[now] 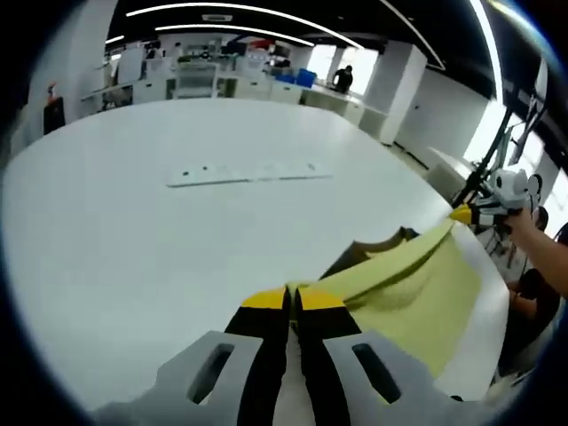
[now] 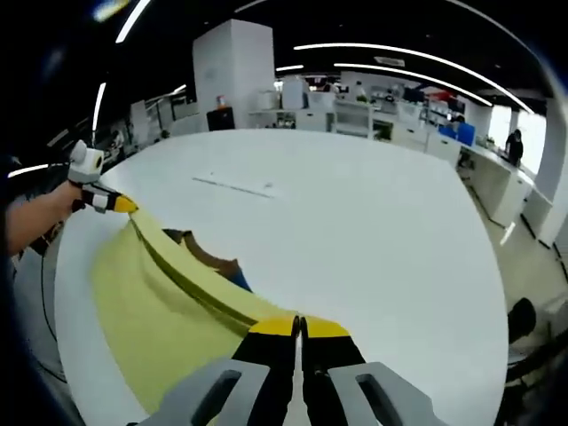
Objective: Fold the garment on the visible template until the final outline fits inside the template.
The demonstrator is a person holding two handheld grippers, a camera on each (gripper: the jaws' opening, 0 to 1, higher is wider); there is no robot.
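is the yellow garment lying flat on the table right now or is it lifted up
Lifted. The yellow garment is stretched taut between the left gripper and right gripper, both shut on its edge, the rest draping to the table.

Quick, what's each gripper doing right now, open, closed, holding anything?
Left gripper: closed, pinching the yellow garment at one end.
Right gripper: closed on the same garment's other end.

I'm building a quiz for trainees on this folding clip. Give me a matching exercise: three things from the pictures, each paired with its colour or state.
Things:
1. left claw
2. garment
3. table

Colour or state:
A. white and round
B. yellow-green, held stretched above the table between two claws
C. shut on a garment edge

Pairs: 1-C, 2-B, 3-A. The right claw is shut on the garment's other end.
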